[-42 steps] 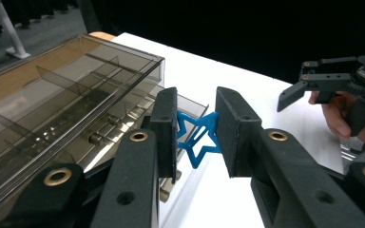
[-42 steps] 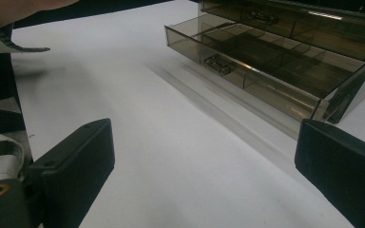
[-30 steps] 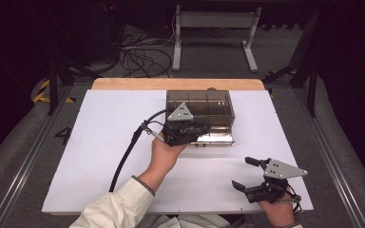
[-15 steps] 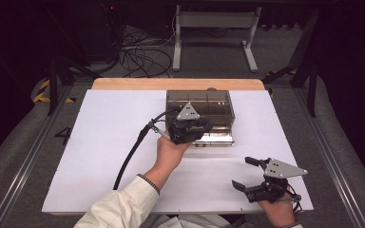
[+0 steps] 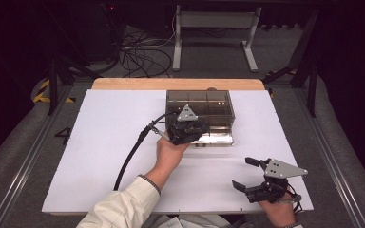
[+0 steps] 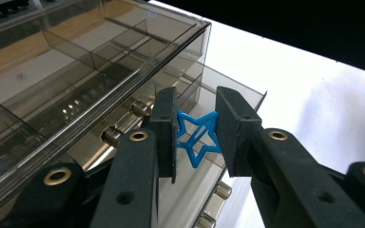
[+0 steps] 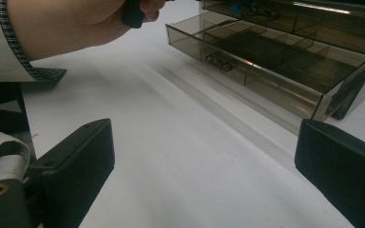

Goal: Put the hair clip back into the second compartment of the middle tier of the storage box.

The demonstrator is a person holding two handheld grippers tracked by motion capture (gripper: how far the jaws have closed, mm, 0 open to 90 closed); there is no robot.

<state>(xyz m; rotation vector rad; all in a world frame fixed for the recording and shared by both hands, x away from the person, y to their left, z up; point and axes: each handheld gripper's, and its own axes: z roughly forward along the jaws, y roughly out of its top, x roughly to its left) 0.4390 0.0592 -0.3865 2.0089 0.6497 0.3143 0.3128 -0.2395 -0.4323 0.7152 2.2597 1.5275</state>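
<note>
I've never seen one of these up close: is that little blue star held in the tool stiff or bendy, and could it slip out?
The blue star is a thin open outline, so probably light and slightly springy. The left tool pinches only its side points, so it might twist or slip if nudged. Dropped, it would likely lie flat rather than roll.

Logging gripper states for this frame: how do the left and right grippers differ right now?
Left gripper is shut on a blue star clip; right gripper is open and holds nothing. The left one is at the smoky plastic drawer organizer, over its pulled-out drawer; the right one sits back near the table's near right corner, well short of the organizer. Both have black fingers and a grey three-cornered top plate.
</note>
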